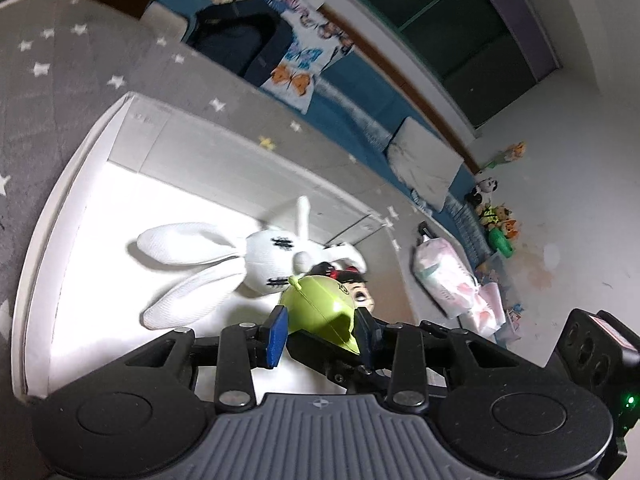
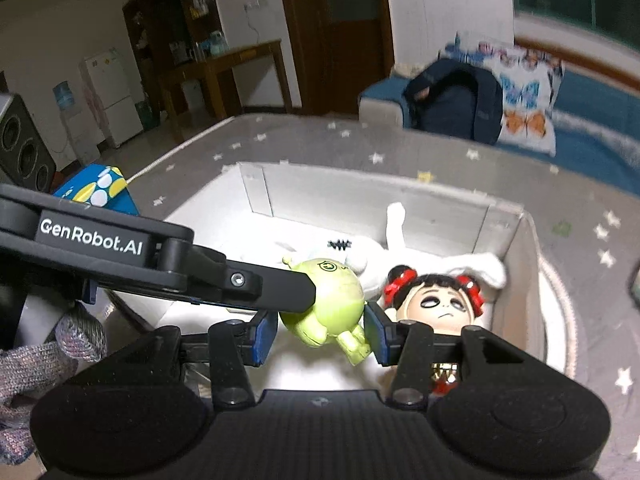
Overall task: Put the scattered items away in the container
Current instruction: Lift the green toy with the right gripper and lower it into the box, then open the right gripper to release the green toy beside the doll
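A green toy figure point(image 1: 316, 304) point(image 2: 332, 296) hangs over the open white box point(image 1: 40, 240) point(image 2: 360, 192). My left gripper point(image 1: 322, 334) is shut on its round body, both blue pads pressing its sides. My right gripper point(image 2: 320, 338) is shut on its legs. In the right wrist view the left gripper's black finger point(image 2: 280, 284) reaches in from the left onto the toy's head. Inside the box lie a white plush bunny point(image 1: 240, 256) point(image 2: 400, 264) and a doll with black hair and red bows point(image 1: 360, 292) point(image 2: 436, 304), partly hidden behind the toy and grippers.
The box sits on a grey cloth with white stars point(image 2: 360, 140). A blue carton point(image 2: 100, 192) stands left of the box. Behind are a blue sofa, a dark backpack point(image 2: 452, 96) and a butterfly cushion point(image 1: 296, 68). A plastic bag point(image 1: 448, 276) and small toys point(image 1: 496, 220) lie on the floor.
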The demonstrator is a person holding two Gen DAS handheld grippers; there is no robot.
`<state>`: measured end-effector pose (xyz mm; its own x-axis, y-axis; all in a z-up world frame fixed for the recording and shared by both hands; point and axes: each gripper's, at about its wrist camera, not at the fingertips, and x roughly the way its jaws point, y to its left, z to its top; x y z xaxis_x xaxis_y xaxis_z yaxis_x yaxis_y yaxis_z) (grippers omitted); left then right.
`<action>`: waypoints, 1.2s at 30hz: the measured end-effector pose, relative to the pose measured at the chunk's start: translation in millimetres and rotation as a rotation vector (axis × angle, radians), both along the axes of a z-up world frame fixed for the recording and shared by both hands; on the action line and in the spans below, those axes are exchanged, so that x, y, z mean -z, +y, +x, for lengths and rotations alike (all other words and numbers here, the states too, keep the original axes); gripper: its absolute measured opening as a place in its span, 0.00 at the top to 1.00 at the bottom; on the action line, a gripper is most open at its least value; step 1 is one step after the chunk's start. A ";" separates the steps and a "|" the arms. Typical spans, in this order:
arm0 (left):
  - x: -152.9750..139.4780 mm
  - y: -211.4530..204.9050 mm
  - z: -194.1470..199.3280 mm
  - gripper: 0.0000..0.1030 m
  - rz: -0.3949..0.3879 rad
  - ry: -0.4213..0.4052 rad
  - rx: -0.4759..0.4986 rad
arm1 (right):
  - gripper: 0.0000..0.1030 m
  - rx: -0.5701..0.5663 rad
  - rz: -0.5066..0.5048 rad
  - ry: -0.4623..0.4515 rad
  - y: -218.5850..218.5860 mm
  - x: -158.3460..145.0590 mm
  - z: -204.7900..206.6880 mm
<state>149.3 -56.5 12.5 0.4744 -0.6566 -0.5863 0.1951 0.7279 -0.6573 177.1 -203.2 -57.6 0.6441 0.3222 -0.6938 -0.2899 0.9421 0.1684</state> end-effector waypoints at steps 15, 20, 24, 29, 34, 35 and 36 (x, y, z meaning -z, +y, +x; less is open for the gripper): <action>22.2 4.5 17.5 0.63 -0.014 0.077 -0.014 | 0.54 0.020 -0.035 0.107 7.0 14.7 19.7; 26.4 4.3 18.2 0.63 -0.024 0.093 -0.012 | 0.53 0.023 -0.041 0.109 7.2 16.7 20.6; 26.7 4.6 17.9 0.63 -0.026 0.091 -0.013 | 0.54 0.026 -0.040 0.107 6.4 17.0 20.3; 26.9 4.2 18.1 0.63 -0.009 0.087 -0.012 | 0.53 0.026 -0.046 0.107 8.5 16.9 18.6; 25.4 4.2 17.1 0.63 0.006 0.081 -0.015 | 0.53 0.029 -0.046 0.106 7.7 17.4 18.5; 24.8 4.4 17.1 0.63 0.008 0.081 -0.014 | 0.53 0.030 -0.045 0.107 7.4 17.6 18.6; 24.6 4.4 17.0 0.63 0.009 0.081 -0.014 | 0.53 0.031 -0.044 0.108 7.3 17.5 18.5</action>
<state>166.3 -52.2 -12.1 0.4340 -0.6450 -0.6290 0.1312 0.7360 -0.6642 195.7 -195.9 -75.1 0.5741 0.2710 -0.7726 -0.2435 0.9575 0.1549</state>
